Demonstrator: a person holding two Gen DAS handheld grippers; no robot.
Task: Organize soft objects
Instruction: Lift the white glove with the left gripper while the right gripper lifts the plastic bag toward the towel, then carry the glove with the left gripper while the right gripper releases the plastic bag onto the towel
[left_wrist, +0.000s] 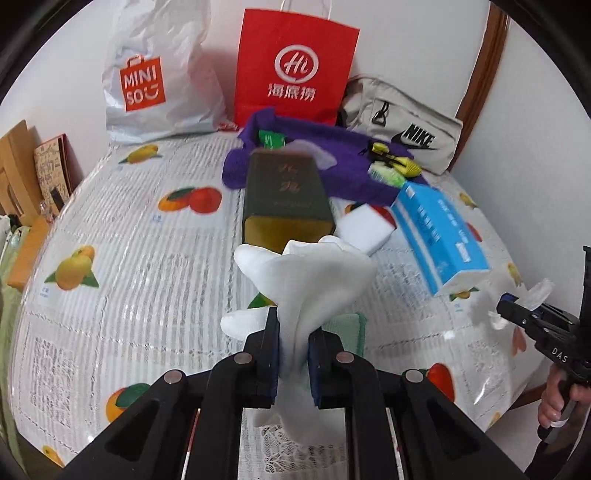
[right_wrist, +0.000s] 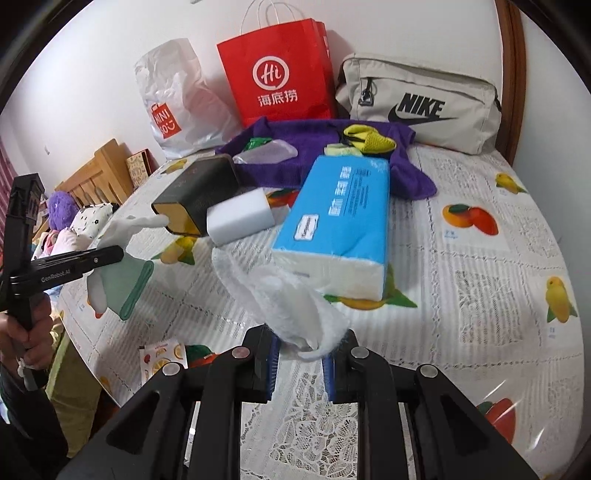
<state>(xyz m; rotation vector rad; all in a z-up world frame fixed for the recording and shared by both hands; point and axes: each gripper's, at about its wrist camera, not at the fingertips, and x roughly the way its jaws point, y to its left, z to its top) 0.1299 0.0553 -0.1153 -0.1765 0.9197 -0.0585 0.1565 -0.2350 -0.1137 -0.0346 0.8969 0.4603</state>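
My left gripper (left_wrist: 292, 332) is shut on a white sock (left_wrist: 314, 273) and holds it up above the table; it also shows at the left of the right wrist view (right_wrist: 110, 254). A pale green cloth (left_wrist: 349, 326) lies under it on the table. My right gripper (right_wrist: 301, 350) is shut on a thin clear plastic bag (right_wrist: 280, 291) and holds it above the table; it shows at the right edge of the left wrist view (left_wrist: 517, 306). A purple towel (left_wrist: 325, 162) lies at the back with yellow mesh items (left_wrist: 391, 158) on it.
A dark box (left_wrist: 284, 195), a white sponge block (left_wrist: 365, 229) and a blue tissue pack (left_wrist: 439, 236) lie mid-table on the fruit-print cover (left_wrist: 129, 258). At the back wall stand a Miniso bag (left_wrist: 155, 74), a red paper bag (left_wrist: 295, 66) and a beige Nike bag (left_wrist: 402, 125).
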